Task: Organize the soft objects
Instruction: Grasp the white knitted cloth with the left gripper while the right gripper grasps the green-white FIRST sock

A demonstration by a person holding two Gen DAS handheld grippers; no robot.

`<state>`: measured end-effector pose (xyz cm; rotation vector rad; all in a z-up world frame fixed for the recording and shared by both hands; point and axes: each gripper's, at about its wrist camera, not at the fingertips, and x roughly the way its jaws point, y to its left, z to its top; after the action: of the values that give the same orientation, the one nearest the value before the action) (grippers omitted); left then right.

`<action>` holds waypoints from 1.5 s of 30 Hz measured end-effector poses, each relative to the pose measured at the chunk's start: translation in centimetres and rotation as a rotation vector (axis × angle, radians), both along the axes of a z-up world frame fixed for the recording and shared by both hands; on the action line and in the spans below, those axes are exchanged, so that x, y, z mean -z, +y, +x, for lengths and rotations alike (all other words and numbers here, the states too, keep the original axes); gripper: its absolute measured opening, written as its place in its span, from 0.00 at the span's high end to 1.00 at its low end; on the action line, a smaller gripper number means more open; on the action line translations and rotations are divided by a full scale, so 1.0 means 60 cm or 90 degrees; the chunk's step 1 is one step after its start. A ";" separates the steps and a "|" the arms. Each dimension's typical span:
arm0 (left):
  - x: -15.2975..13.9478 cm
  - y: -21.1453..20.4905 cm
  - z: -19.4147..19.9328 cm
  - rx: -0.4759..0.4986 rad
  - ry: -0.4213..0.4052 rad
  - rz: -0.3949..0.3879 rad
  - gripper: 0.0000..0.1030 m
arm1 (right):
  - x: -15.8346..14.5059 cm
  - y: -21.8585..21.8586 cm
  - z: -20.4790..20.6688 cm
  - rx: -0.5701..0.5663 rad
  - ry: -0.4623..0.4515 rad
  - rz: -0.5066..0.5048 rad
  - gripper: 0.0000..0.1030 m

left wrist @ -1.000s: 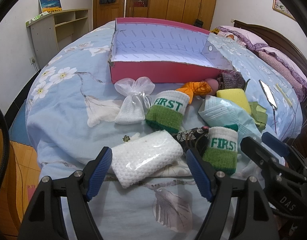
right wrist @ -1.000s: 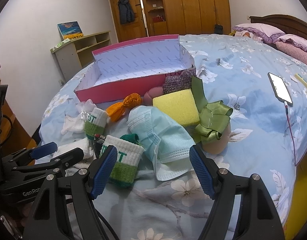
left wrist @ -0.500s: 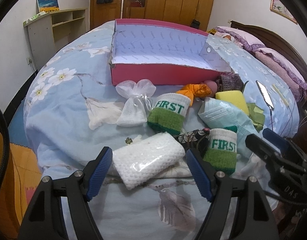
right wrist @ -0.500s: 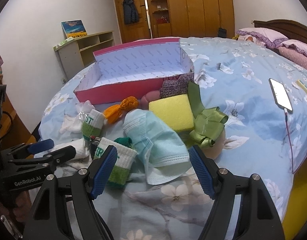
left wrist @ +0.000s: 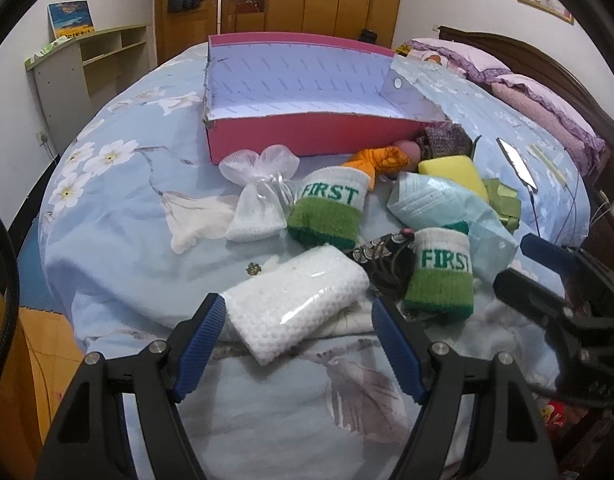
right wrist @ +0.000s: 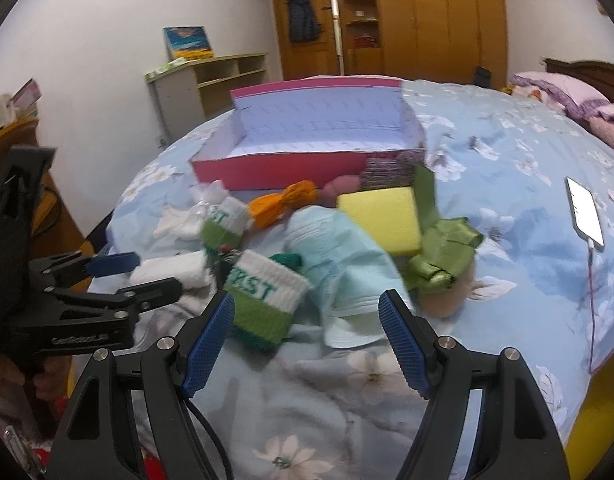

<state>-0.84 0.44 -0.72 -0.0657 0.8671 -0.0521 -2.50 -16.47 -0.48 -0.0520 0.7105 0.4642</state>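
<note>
soft things heaped on the flowered bedspread (left wrist: 119,216) in front of the pink box (left wrist: 307,136): white knit cloth in plastic (left wrist: 295,300) nearest, two green-and-white "first" wristbands (left wrist: 327,212) (left wrist: 441,276), white mesh pouch (left wrist: 263,200), blue face mask (left wrist: 431,204), yellow sponge (left wrist: 453,172), orange cloth (left wrist: 371,160). left gripper (left wrist: 299,344) spread wide, empty, low over the knit cloth. right gripper (right wrist: 307,332) likewise agape and empty, near the closer wristband and mask, phone (right wrist: 585,212) off to its right.

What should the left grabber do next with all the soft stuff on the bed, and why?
Probably ease the left gripper forward and close on the white knitted cloth. Its jaws are open with the cloth lying right between them, closest of all the soft things, and the pink box beyond sits empty, ready to take it.
</note>
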 end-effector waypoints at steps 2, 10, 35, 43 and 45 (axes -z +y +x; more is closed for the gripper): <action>0.002 0.001 0.002 0.002 0.002 -0.002 0.23 | 0.000 0.009 -0.005 -0.018 -0.003 -0.002 0.25; 0.014 0.005 0.020 0.005 0.006 0.019 0.24 | 0.012 0.039 -0.006 -0.068 0.025 -0.004 0.32; 0.008 0.001 0.019 0.025 -0.018 0.033 0.71 | 0.040 0.052 0.029 -0.059 0.069 -0.001 0.73; -0.007 0.003 0.012 0.021 -0.019 0.016 0.75 | 0.021 0.050 0.010 -0.074 0.039 0.007 0.77; -0.014 0.003 0.010 0.020 -0.025 0.015 0.78 | 0.012 0.051 0.003 -0.079 0.024 0.005 0.77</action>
<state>-0.26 0.62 0.11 -0.0291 0.8293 -0.0727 -2.35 -13.43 -1.21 -0.0803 0.7453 0.5874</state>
